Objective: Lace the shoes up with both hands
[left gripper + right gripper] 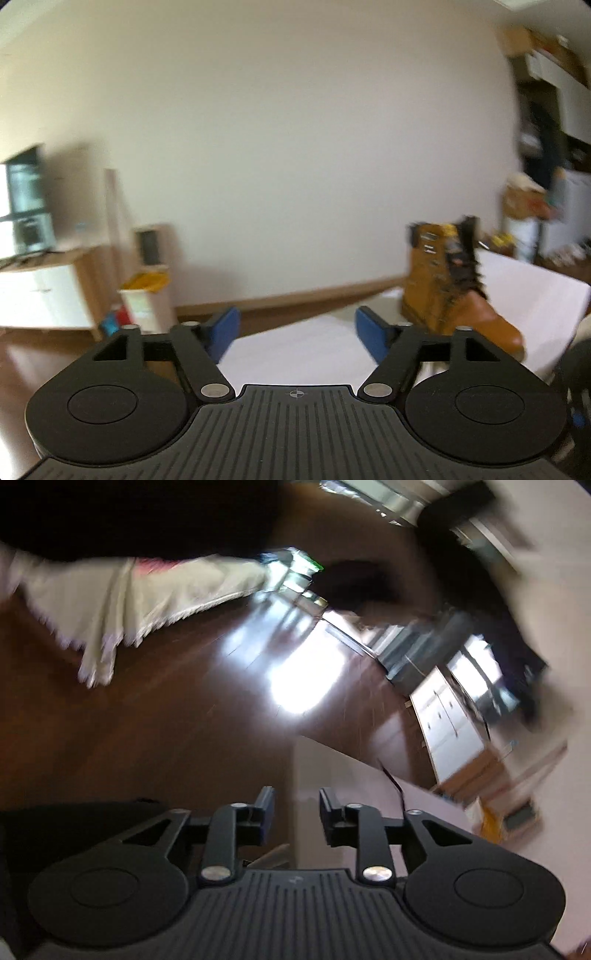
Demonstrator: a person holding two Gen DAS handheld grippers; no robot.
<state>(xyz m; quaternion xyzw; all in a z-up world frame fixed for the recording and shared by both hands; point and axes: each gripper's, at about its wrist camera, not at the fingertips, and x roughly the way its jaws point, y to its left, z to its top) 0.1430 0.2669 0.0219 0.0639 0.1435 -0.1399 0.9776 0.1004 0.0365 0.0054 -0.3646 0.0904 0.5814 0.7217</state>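
I am holding the left tool (297, 334) spread and empty, so nothing is being gripped; the boot (448, 291) is standing ahead to its right on the white surface (314, 343). The right tool (297, 814), partly parted, is pinching nothing, a dark lace end (393, 782) lying just beside its right finger.

A: Left wrist view, blur status?

B: The tan leather lace-up boot (454, 291) is smeared; eyelets and black laces cannot be separated. Its toe is partly masked by a linkage of the left gripper (297, 334). The white table surface (517, 291) is cut off at the right edge. The shelf clutter at far right (535, 199) is unreadable

A: Right wrist view?

B: Heavily blurred. The pale fringed cloth (140, 598) is streaked, its type undeterminable. The thin black lace strand (393, 782) disappears behind the right gripper (297, 819); its far end is not traceable
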